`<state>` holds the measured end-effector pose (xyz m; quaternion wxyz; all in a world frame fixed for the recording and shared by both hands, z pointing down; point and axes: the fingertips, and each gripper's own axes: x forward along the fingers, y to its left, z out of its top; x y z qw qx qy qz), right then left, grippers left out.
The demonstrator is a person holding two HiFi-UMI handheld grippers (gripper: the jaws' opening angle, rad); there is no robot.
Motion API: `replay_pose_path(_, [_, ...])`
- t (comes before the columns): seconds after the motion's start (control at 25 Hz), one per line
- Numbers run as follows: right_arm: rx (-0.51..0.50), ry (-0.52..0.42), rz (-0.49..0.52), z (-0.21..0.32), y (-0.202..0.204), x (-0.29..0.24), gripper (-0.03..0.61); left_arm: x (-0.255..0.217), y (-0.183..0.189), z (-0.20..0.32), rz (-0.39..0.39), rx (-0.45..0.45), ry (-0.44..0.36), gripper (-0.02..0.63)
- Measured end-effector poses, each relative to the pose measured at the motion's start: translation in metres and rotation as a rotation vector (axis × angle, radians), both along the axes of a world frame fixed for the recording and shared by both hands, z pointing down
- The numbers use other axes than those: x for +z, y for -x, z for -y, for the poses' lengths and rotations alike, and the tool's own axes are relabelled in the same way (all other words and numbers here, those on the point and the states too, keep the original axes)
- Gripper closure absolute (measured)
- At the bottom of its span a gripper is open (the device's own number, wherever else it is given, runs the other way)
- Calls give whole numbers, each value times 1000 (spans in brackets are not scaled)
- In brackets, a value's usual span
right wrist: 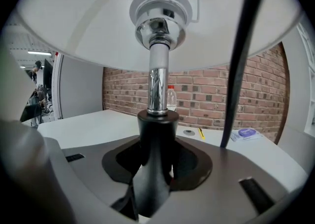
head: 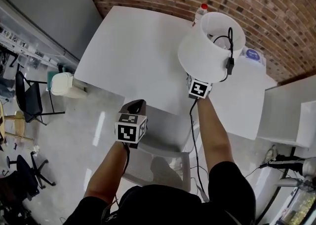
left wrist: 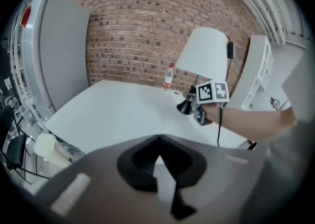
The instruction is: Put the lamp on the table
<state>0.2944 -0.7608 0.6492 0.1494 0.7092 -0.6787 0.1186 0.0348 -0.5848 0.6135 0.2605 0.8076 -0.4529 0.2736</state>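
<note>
One lamp (head: 212,46) is all that matters, and it is up in the air over the right part of the white table (head: 133,46), its shade seen from above with the plug and switch of its cord looped inside. We see it carried by the right gripper (head: 198,86), whose jaws pinch the black flared neck of the base (right wrist: 155,144). From there the chrome stem (right wrist: 157,85) rises straight along the jaws into the shade. So the long axis stands nearly upright, leaning a little, with the base at the claw and the tabletop below and ahead of it. From the left gripper view the base (left wrist: 186,106) seems to hang just clear of the top, though we cannot be sure of that gap. We judge that setting it down calls for a level lowering so the base meets the surface flat. The black cord (head: 192,130) trails down past the right forearm. Our left gripper (head: 136,105) sits well apart to the left, by the table's near edge, jaws pressed together on nothing. A bottle (head: 201,10) stands at the far edge by the brick wall (head: 276,1).
</note>
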Motion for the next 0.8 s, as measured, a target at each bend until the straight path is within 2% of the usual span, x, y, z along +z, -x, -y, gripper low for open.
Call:
replay_pose_path(0.36, [54, 3, 20, 16, -7, 31, 445, 38, 23, -6, 15, -11, 65, 614])
replay_pose_path(0.56, [48, 26, -3, 16, -7, 47, 445, 43, 17, -10, 12, 0, 74, 614])
replay_pose_path(0.8, [58, -2, 0, 19, -8, 44, 445, 47, 7, -11, 4, 14, 81, 614])
